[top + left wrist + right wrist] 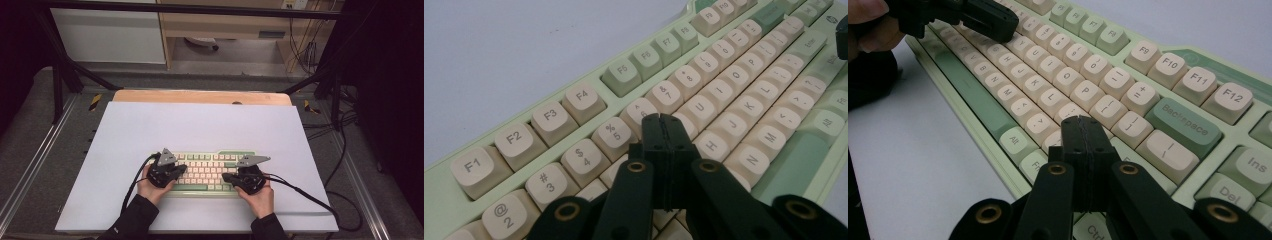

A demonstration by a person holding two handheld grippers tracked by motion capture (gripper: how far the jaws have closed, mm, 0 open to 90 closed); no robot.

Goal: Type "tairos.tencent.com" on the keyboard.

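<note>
Left gripper [663, 120] and right gripper [1082, 122], both clenched empty, hover over the keyboard [210, 172].

Matt plastic keyboard [207, 172] on a smooth white sheet [200, 125] over a wooden table [200, 96].

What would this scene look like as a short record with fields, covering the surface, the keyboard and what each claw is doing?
surface: white board on a wooden table
keyboard: pale green frame, cream keys, green space bar, lying near the person's edge
left claw: jaws shut, nothing between them, tip over the keys near the 6 and T area
right claw: jaws shut, nothing between them, tip over the keys near the bracket keys
hands: one holds each claw, forearms in dark sleeves
</note>
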